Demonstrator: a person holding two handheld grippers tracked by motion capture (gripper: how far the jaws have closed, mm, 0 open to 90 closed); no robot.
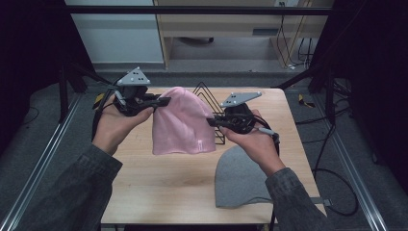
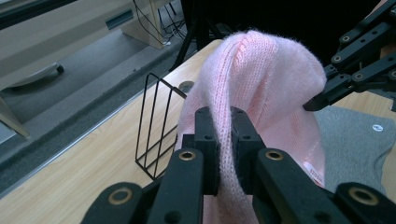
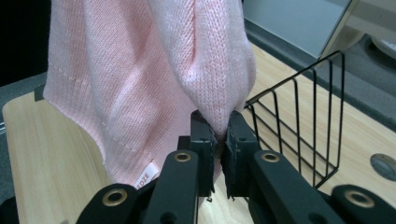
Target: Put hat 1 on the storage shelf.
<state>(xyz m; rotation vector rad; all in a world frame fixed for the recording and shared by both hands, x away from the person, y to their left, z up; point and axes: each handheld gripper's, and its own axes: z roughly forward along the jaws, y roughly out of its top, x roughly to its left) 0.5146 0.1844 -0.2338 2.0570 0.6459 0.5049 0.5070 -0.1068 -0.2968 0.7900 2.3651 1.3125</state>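
1. while both hands held it up over the table (image 1: 144, 192), the pink hat (image 1: 180, 122) hung between the two grippers.
2. the left gripper (image 1: 161, 101) was clamped on a fold of the hat's knit.
3. the right gripper (image 1: 214, 122) pinched the hat's other edge.
4. a black wire rack (image 1: 211, 98) stood just behind the hat.
5. a grey hat (image 1: 240, 178) lay flat near the right forearm.
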